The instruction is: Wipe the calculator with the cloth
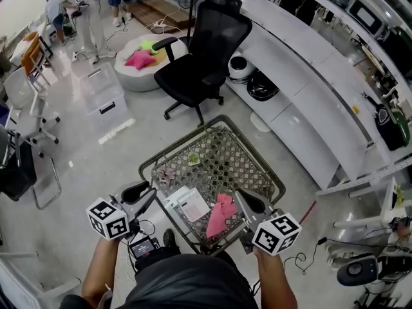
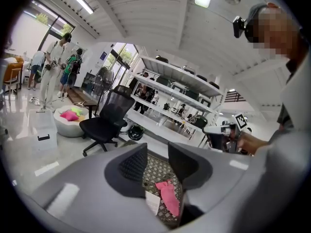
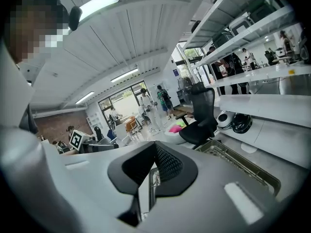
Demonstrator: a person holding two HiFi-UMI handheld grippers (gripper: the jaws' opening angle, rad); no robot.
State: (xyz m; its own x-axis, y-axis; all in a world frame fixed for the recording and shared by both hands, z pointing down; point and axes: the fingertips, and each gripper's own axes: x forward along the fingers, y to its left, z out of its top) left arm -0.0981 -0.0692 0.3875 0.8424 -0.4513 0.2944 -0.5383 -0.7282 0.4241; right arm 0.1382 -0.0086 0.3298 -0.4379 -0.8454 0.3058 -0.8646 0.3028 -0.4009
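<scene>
A white, flat calculator (image 1: 187, 205) lies on a wire mesh table (image 1: 228, 166) with a raised rim, close to the table's near corner. Just beside it, toward the near right edge, lies a pink cloth (image 1: 222, 215), crumpled into a long shape; whether the two touch cannot be told. Further in, near the left edge, sits a crumpled pinkish-grey piece (image 1: 168, 174), and beyond it a small green item (image 1: 193, 159). The rest of the mesh is bare.

The left gripper (image 1: 147, 193) hangs over the near left edge, beside the calculator, with its claw apart and empty; the cloth and a corner of the calculator show through the gap. The right gripper (image 1: 243, 198) hangs over the near right edge, just beside the cloth, with its claw closed together and no cloth in it. Each gripper carries a cube with square markers, and the person's bare forearms reach in from the bottom of the head view.

Beyond the table's far corner stands a black office chair (image 1: 199, 63). Left of it is a round white pouf (image 1: 135, 76) with pink and green cushions on top, and a lidded white box (image 1: 103, 95) stands on the pale floor; its contents cannot be seen. A long white counter (image 1: 302, 89) runs along the right, with shelves behind it. People stand far off at the upper left.
</scene>
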